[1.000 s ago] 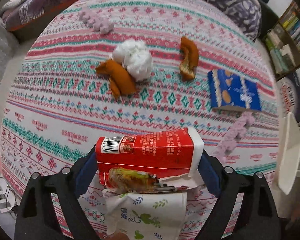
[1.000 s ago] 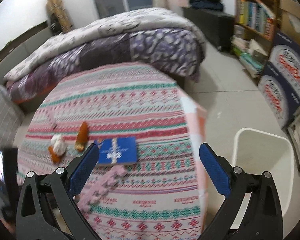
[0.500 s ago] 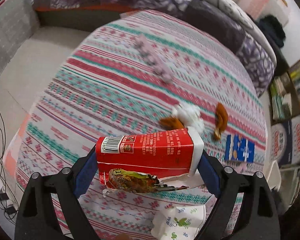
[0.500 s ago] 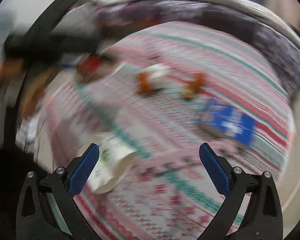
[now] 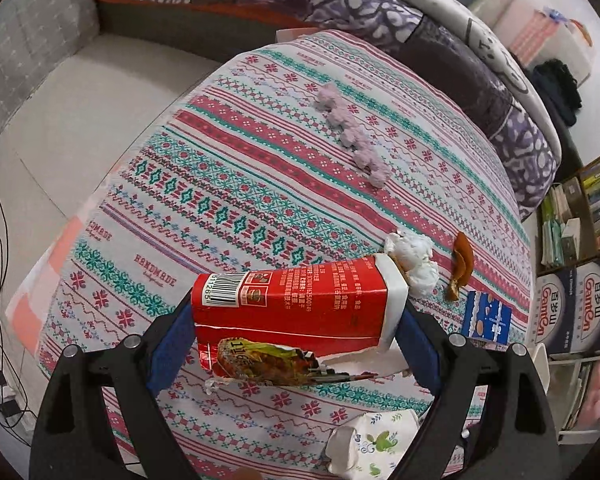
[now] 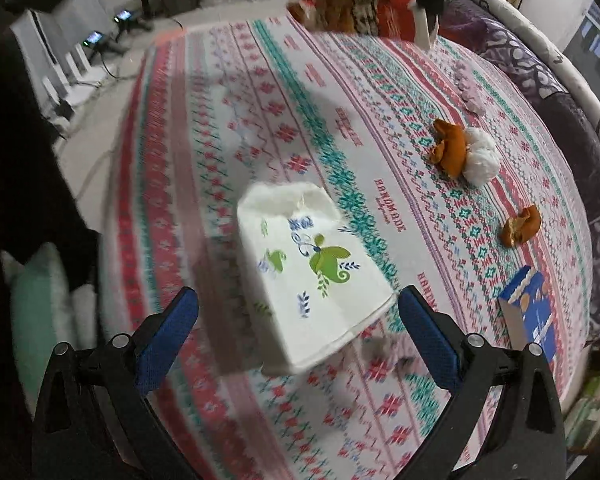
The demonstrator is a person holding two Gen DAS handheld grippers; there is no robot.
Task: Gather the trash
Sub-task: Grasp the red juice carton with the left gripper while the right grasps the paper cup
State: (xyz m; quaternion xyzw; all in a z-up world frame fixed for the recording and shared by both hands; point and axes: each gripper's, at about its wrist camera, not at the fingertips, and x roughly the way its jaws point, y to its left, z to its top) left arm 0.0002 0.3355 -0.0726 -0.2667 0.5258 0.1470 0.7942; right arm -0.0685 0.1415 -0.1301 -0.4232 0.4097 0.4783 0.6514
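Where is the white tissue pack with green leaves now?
In the right wrist view, the tissue pack lies on the patterned tablecloth, ahead of the open right gripper.

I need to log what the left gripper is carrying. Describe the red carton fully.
The red carton is a torn cardboard food box, red with a white end flap, a barcode label at one corner and small white print. Its lower face is ripped open, showing a food photo and ragged white edges. It lies crosswise, clamped between the blue pads of the left gripper, lifted above the patterned tablecloth. Nothing else touches it.
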